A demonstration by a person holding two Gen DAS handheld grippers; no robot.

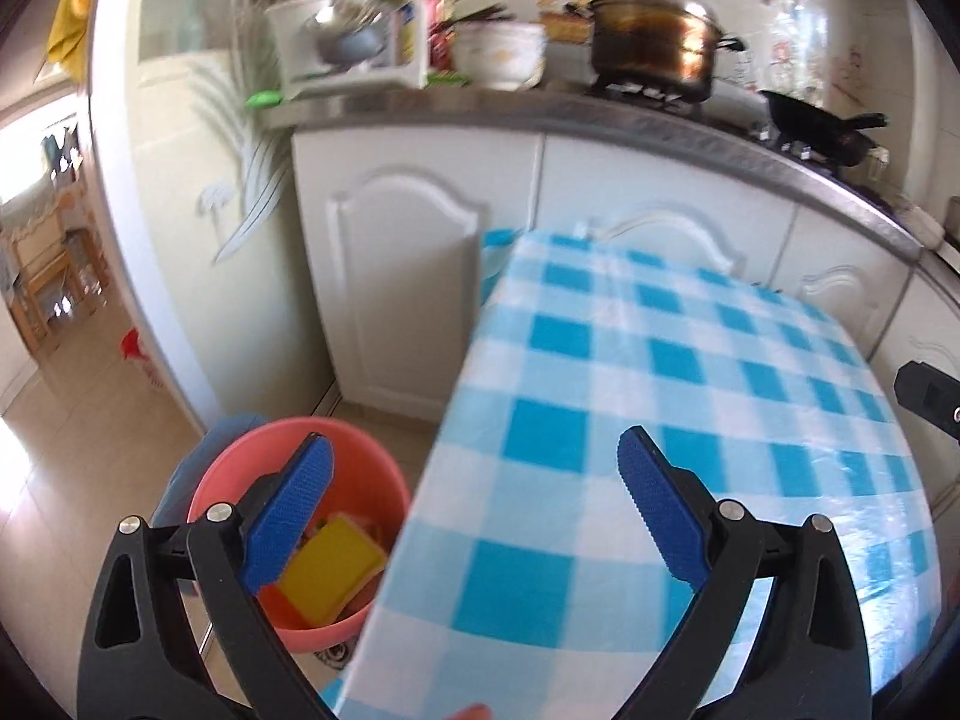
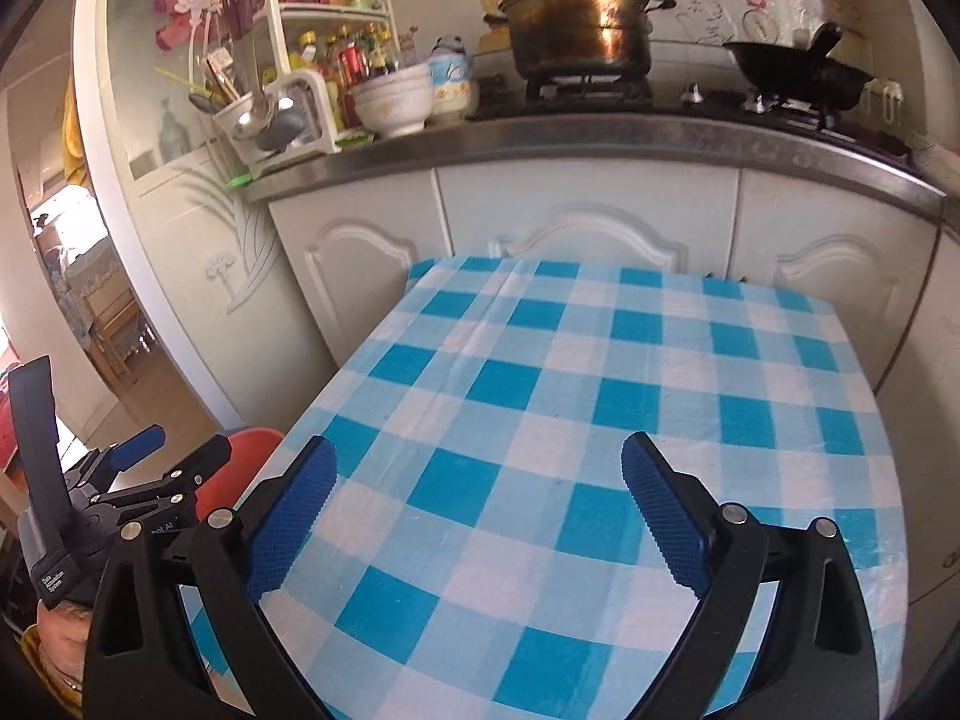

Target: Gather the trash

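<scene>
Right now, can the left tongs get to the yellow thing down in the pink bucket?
Probably yes. The left tongs are open, the pink bucket has no lid, and the yellow thing lies on top beside the table.

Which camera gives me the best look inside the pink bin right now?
The left wrist view. It looks down into the pink bin on the floor beside the table, showing a yellow item inside. The right wrist view catches only a sliver of its rim behind the left gripper.

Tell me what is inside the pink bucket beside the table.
The pink bucket holds a yellow sponge-like piece and something orange beneath it. The left gripper finger and table edge hide the rest.
</scene>
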